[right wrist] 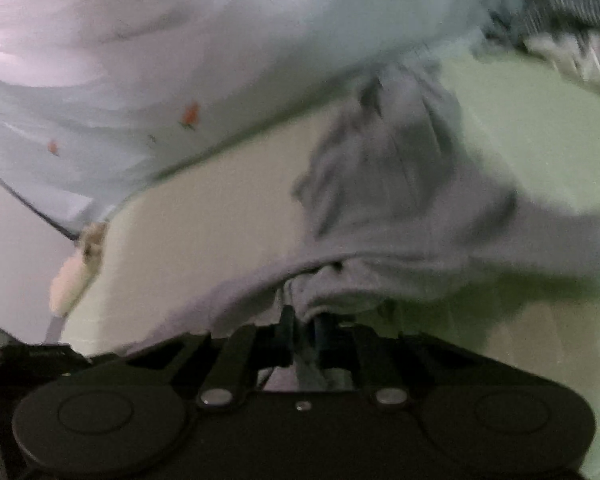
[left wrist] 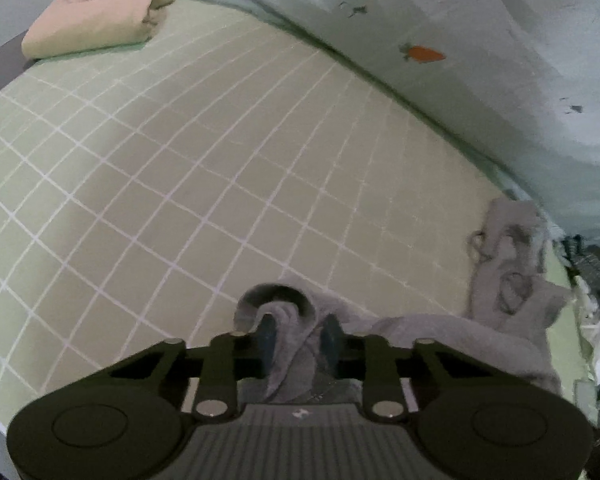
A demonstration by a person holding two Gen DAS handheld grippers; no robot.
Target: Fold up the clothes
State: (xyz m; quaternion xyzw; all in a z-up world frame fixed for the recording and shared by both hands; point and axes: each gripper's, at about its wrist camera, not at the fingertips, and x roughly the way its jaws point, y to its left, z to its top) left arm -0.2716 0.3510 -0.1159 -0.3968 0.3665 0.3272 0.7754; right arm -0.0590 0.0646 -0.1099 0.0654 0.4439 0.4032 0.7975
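Observation:
A grey garment [left wrist: 440, 332] lies on the green checked bedsheet [left wrist: 180, 160], trailing right towards its drawstring end [left wrist: 508, 256]. My left gripper [left wrist: 300, 336] is shut on a bunched fold of the grey garment, just above the sheet. In the blurred right wrist view, my right gripper [right wrist: 303, 334] is shut on another edge of the same grey garment [right wrist: 400, 184], which hangs stretched ahead of it over the sheet [right wrist: 532, 140].
A folded beige garment [left wrist: 92, 24] lies at the far left corner of the bed. A pale blue blanket with carrot prints [left wrist: 460, 40] runs along the far side, also in the right wrist view [right wrist: 180, 60]. More clothes [left wrist: 596, 280] are piled at the right.

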